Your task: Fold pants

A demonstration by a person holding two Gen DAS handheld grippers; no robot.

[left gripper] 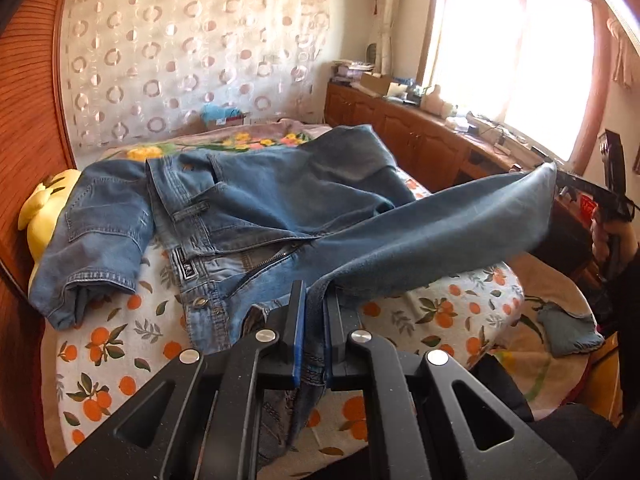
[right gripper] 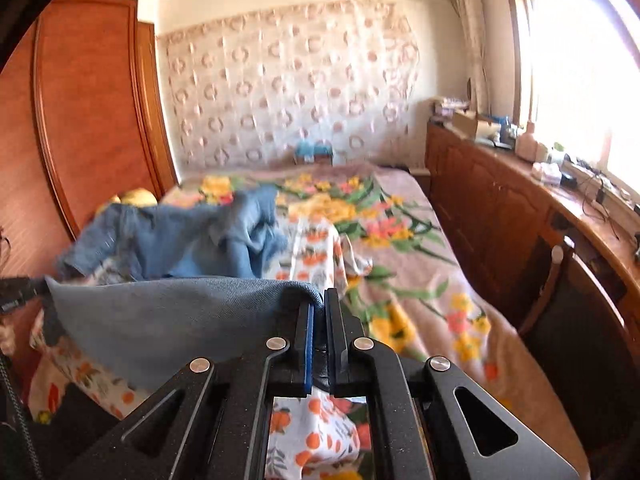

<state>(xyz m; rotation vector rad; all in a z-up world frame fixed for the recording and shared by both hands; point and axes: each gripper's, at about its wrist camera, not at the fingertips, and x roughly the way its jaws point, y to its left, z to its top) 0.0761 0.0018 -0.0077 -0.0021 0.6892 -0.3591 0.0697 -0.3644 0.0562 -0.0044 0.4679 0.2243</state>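
jeans: blue jeans point(left gripper: 280, 200) lie crumpled across the bed point(left gripper: 104, 344), waistband and open zip toward the left gripper, one leg bunched by the yellow toy point(left gripper: 44, 216) at the wooden wardrobe point(left gripper: 28, 120)
lifted leg: the other leg point(left gripper: 440, 232) is off the bed, stretched as a band between the two grippers
left gripper: left gripper point(left gripper: 312, 320) pressed together on denim near the crotch seam, cloth running down between the pads
right gripper: right gripper point(right gripper: 319, 316) pinching a folded edge of that leg, jaws nearly touching
done: both holds look taken and one leg raised; no tidy fold shows
left: judged early; the leg has to be laid over its mate, wrinkles smoothed, then the length folded
risk: the bunched far leg may drag and skew the stack
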